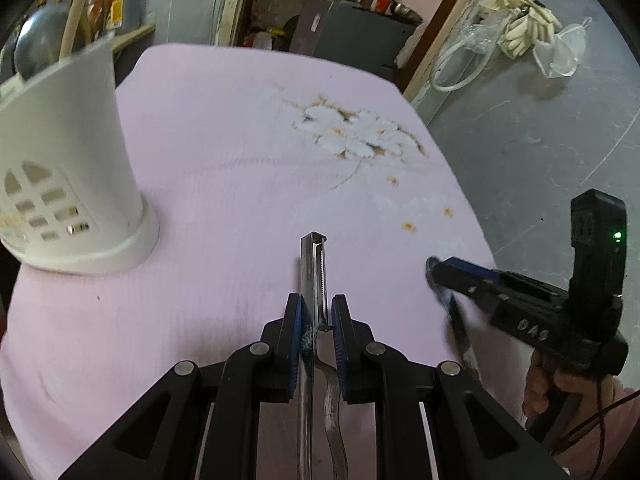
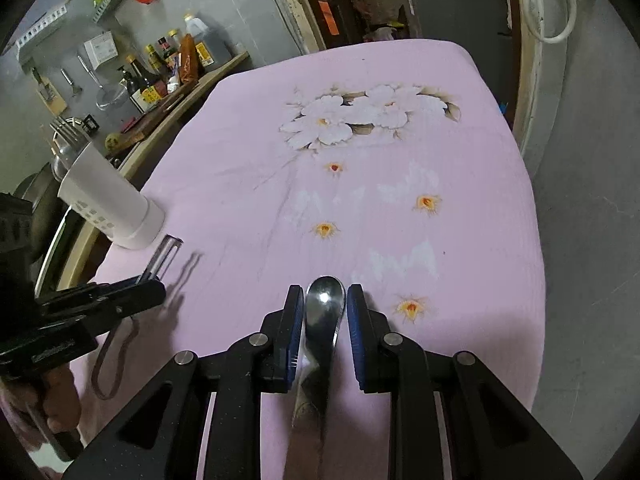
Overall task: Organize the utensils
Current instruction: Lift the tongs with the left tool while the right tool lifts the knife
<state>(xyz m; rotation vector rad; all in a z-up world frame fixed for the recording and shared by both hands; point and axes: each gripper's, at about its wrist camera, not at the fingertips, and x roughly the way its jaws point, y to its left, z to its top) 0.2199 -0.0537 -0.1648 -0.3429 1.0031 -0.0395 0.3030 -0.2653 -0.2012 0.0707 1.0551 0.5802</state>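
Pink cloth with a white flower print (image 2: 360,120) covers the table (image 1: 224,152) under both grippers, with grey floor beyond its right edge.

Nearest the left wrist camera, the left gripper (image 1: 316,316) is closed on a metal peeler (image 1: 314,272). Its pads press the shaft from either side, and the serrated blade end sticks straight out ahead of the fingertips, so the long axis runs along the fingers. The looped handle trails back under the gripper body.

Nearest the right wrist camera, the right gripper (image 2: 324,312) has a steel spoon (image 2: 325,312) between its fingers, bowl forward and handle running back toward the camera. The pads stand a little off the bowl's edges, so the jaws look partly open; whether they pinch the handle lower down I cannot tell.

Farther off, the white slotted utensil holder (image 1: 68,152) stands upright at the table's left edge, already holding forks and a ladle. It lies ahead and to the left of the peeler's tip, well apart from it. The left gripper is the nearer of the two; the right one sits toward the opposite side of the table. Judging by this, the peeler would need swinging left and tipping upright to drop into the holder's open top.
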